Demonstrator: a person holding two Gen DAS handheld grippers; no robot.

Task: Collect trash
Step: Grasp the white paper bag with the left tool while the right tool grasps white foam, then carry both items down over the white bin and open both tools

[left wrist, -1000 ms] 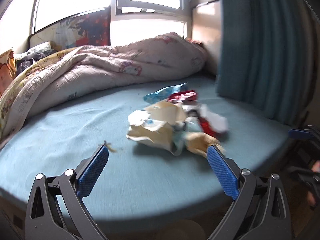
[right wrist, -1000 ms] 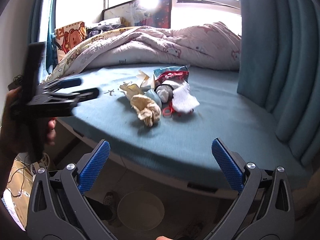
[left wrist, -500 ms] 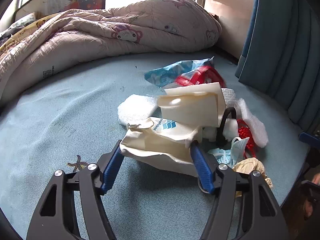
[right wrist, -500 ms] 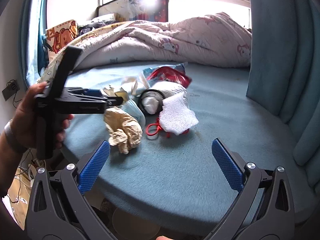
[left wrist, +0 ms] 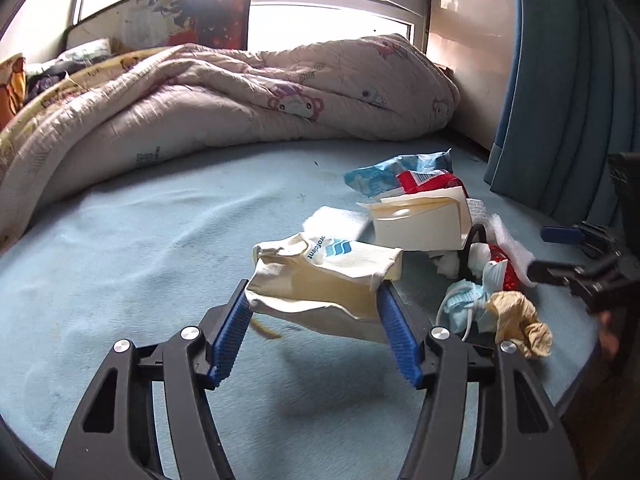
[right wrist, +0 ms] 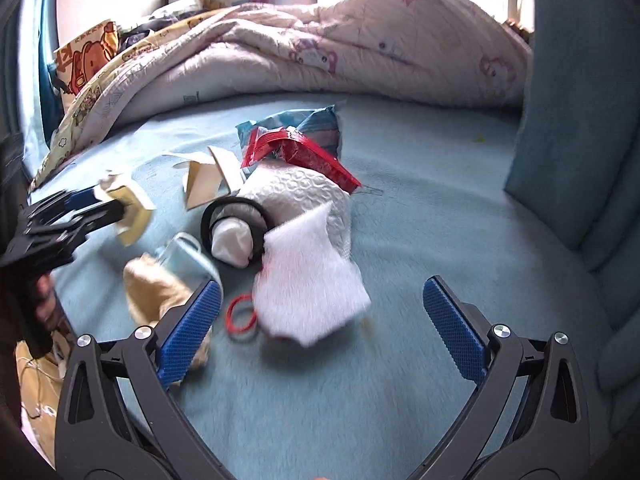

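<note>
left gripper [left wrist: 314,312]: clamped on the cream paper bag [left wrist: 324,280], 1 blue pad on each side, bag lifted a bit off the bed [left wrist: 140,248]. You can see its shadow underneath.

right gripper [right wrist: 320,322]: fingers spread wide, nothing between them, hovering over the pile with the white foam sheet [right wrist: 308,280] right in the gap.

trash pile: sits at roughly 2 o'clock from the left gripper. White carton [left wrist: 420,224], blue snack wrapper [left wrist: 396,172], red packet [left wrist: 432,180], face mask [left wrist: 464,308] and a crumpled brown paper [left wrist: 520,320] right at the mattress edge.

small stuff: red rubber bands [right wrist: 241,318] just beside the foam at 9 o'clock, plus a black ring [right wrist: 234,220] around a white wad.

quilt [left wrist: 240,96]: bunched up at 12 o'clock, well apart from the trash.

what could go wrong: the bag is only pinched across its middle, so I'd guess it sags or slides out if it gets swung fast. The brown paper could get nudged off the bed edge by either gripper. The foam looks floppy, so a wide grab might just fold it and drag the rubber bands along or leave them behind.
</note>
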